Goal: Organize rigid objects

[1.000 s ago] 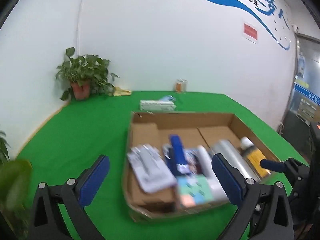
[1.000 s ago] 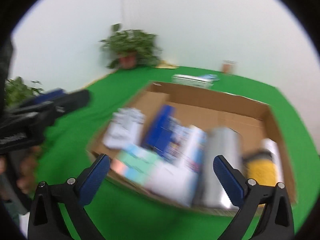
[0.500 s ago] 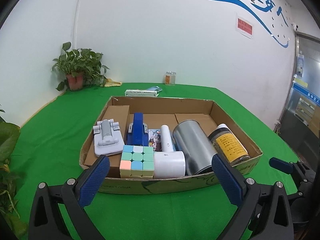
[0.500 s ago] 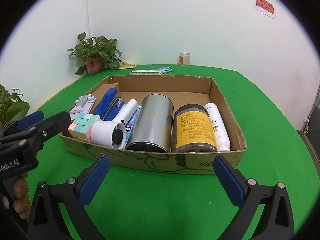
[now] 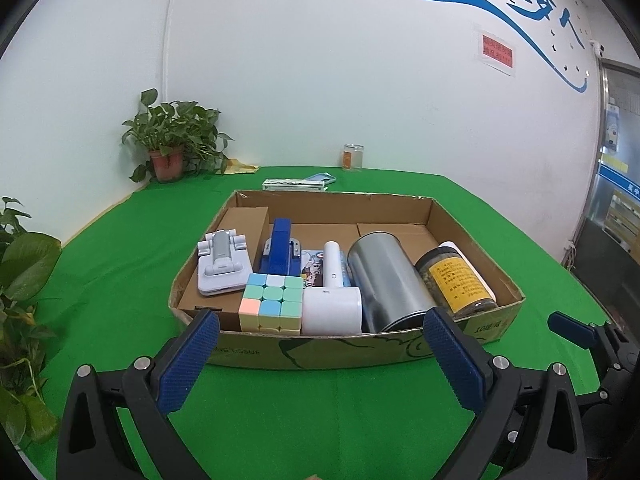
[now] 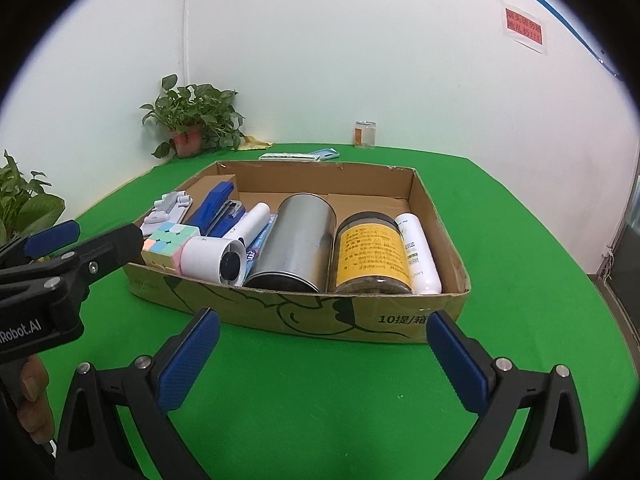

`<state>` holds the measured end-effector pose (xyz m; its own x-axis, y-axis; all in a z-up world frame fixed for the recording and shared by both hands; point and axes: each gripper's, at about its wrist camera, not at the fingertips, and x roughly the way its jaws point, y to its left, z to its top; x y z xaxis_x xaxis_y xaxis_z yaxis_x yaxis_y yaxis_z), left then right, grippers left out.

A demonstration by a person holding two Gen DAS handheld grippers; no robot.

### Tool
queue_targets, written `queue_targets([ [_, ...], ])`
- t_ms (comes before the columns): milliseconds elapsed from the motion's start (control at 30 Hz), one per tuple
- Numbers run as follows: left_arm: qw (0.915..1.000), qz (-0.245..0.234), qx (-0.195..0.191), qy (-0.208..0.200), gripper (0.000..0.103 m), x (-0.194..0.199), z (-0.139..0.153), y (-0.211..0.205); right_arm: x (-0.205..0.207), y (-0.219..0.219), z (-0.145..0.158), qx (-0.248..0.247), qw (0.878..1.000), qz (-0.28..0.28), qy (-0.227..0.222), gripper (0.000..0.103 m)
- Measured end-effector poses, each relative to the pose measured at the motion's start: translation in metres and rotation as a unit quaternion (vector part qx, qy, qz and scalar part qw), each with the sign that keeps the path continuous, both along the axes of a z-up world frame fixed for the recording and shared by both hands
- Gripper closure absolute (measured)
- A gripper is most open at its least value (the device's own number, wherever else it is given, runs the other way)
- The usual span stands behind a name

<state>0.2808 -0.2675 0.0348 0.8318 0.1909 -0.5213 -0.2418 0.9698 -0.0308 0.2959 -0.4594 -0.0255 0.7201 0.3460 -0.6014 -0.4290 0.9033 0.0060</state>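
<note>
Right wrist: cardboard box [image 6: 304, 320] w/ steel can [image 6: 296, 240], jar [image 6: 370, 254].

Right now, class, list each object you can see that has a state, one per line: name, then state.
left gripper: open, empty
right gripper: open, empty
cardboard box: open-topped, packed
metal can: on its side
yellow-label jar: on its side
white bottle: lying flat
puzzle cube: scrambled
blue stapler: shut
glass jar: upright

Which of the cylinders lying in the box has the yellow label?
The dark-lidded jar, between the bare metal can and the white bottle at the box's right wall.
</note>
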Motion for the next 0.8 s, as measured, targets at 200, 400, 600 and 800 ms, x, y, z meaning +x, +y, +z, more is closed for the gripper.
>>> queue_targets([
  [200, 0.9998, -0.005, -0.003, 0.019, 0.0, -0.001, -0.012, 0.001, 0.003, 0.001, -0.006, -0.001, 1.0, 0.002, 0.008, 0.0],
  [400, 0.9996, -0.015, -0.001, 0.022, 0.0, -0.001, -0.017, 0.004, 0.0, 0.005, -0.011, -0.008, 1.0, 0.003, 0.007, 0.0],
  [600, 0.9994, -0.02, -0.003, 0.03, 0.0, 0.003, -0.026, 0.009, -0.002, 0.003, -0.011, -0.012, 1.0, -0.002, 0.003, 0.0],
  [800, 0.9993, -0.022, -0.005, 0.03, 0.0, 0.003, -0.028, 0.014, -0.002, 0.004, -0.013, -0.012, 1.0, -0.003, 0.006, 0.0],
])
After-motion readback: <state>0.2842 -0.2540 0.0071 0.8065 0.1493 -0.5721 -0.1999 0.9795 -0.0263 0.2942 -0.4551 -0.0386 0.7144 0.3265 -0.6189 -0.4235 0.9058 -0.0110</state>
